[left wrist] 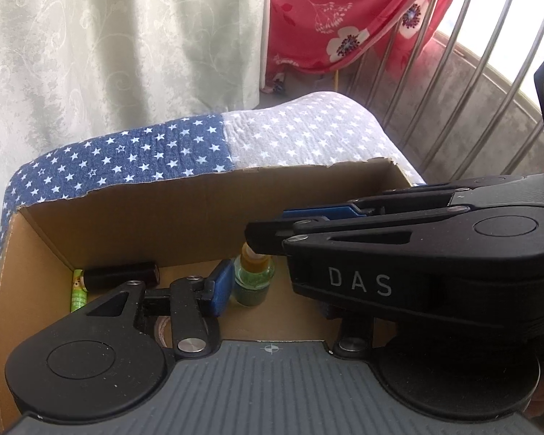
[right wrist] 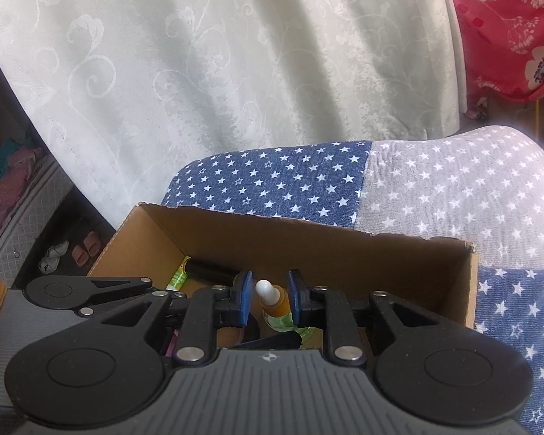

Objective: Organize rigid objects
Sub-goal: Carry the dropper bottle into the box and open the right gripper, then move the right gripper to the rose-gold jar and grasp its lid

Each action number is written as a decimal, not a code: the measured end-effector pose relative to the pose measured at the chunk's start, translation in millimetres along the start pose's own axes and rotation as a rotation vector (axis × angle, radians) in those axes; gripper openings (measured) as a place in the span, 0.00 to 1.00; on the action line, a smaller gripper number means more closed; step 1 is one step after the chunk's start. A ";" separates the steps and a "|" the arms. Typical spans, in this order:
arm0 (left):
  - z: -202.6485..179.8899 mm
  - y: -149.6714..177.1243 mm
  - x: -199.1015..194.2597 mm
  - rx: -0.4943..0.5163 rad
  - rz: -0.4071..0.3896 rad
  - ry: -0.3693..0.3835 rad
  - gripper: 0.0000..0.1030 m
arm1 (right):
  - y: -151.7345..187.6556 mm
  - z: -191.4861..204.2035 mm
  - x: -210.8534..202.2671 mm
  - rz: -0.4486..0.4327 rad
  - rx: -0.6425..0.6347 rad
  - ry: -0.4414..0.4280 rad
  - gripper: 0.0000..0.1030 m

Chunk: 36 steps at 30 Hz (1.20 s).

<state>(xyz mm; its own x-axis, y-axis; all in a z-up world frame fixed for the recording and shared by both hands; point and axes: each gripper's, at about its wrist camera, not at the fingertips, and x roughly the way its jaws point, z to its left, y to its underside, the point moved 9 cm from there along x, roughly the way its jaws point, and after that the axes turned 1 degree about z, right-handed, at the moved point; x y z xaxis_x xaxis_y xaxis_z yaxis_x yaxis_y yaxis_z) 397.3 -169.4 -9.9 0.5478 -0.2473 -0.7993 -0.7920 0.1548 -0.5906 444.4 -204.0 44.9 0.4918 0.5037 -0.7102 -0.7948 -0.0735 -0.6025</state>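
1. The small clear bottle with green liquid, an amber neck and a white dropper tip [right wrist: 273, 308] stands upright on the floor of the open brown cardboard box [left wrist: 199, 214], near its middle.
2. The right tool [right wrist: 270, 299] has its blue pads to either side of the amber neck. The gap looks narrow, but I cannot tell whether the pads press on it or only flank it.
3. The left tool [left wrist: 272, 286] comes in from the left side of the box. One blue pad sits just beside the bottle; its other finger is hidden under the right tool, so I cannot tell how its jaws stand.
4. A dark cylinder [left wrist: 121, 276] and a light green tube [left wrist: 77, 291] lie together at the far left corner of the box. A roll of tape [left wrist: 163, 330] lies near the left tool, partly hidden.
5. Risks, as I judge them: the two tools crowd one small bottle and could knock each other or tip it. A grip on the thin neck could slip. If it is glass, a fall could crack it.
6. The box rests on a soft cover patched in blue and grey with white stars [right wrist: 435, 195], so it may rock or slide when pushed.
7. Behind hang a pale patterned curtain [right wrist: 217, 54] and a red floral cloth [left wrist: 344, 14]; a metal railing [left wrist: 453, 83] stands far right.
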 end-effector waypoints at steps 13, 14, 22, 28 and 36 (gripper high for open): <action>-0.8 54.7 -119.1 0.087 -0.172 0.058 0.72 | 54.5 43.1 -146.6 -0.248 0.083 -0.180 0.31; -0.8 69.3 -129.0 0.104 -0.185 0.074 0.75 | 66.1 47.1 -154.3 -0.267 0.090 -0.200 0.38; -9.4 173.5 -146.8 0.169 -0.211 0.099 0.75 | 163.5 52.2 -145.5 -0.289 0.245 -0.275 0.48; -27.0 216.1 -118.7 0.250 -0.207 0.043 0.69 | 192.2 47.4 -104.1 -0.202 0.333 -0.267 0.49; -19.9 220.7 -81.8 0.235 -0.228 -0.049 0.55 | 192.2 51.0 -62.9 -0.131 0.336 -0.220 0.49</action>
<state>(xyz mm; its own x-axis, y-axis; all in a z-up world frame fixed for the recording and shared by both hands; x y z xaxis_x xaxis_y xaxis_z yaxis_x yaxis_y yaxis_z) 172.3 -134.1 -72.6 0.7206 -0.2560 -0.6444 -0.5664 0.3186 -0.7600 242.5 -206.0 -7.7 0.5375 0.6649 -0.5187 -0.8203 0.2695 -0.5045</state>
